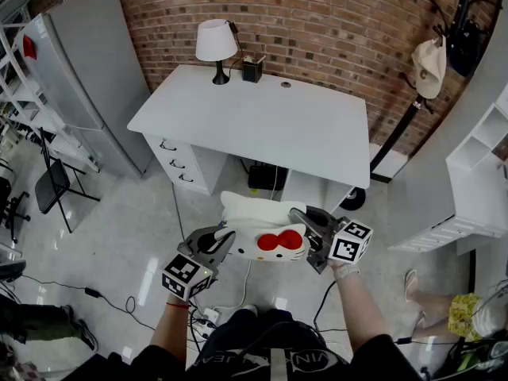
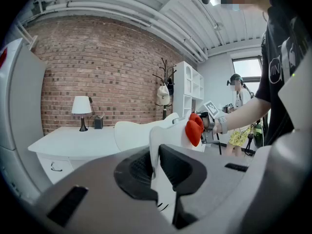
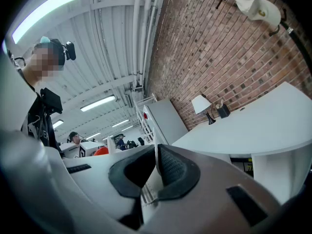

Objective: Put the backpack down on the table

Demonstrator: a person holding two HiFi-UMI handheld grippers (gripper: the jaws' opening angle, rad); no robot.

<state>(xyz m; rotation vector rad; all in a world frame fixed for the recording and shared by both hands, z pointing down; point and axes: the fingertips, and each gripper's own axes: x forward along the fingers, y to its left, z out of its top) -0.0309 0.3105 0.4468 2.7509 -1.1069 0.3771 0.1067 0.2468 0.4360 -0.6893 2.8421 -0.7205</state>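
A white backpack [image 1: 258,230] with a cat face and a red bow [image 1: 279,241] hangs in the air between my two grippers, in front of the white table [image 1: 262,121] and nearer to me than its front edge. My left gripper [image 1: 225,243] is shut on the backpack's left edge; in the left gripper view a white fold [image 2: 168,133] runs between the dark pads [image 2: 178,167]. My right gripper [image 1: 306,222] is shut on the right edge, with a thin white fabric edge [image 3: 152,182] pinched in it. The red bow [image 2: 194,129] faces me.
A lamp [image 1: 216,44] and a small black box [image 1: 252,70] stand at the table's back edge; drawers [image 1: 178,163] sit under its left side. A grey cabinet [image 1: 87,78] stands left, a folding chair [image 1: 55,182] beside it, white shelves [image 1: 480,177] and a coat rack [image 1: 432,62] right. Cables lie on the floor.
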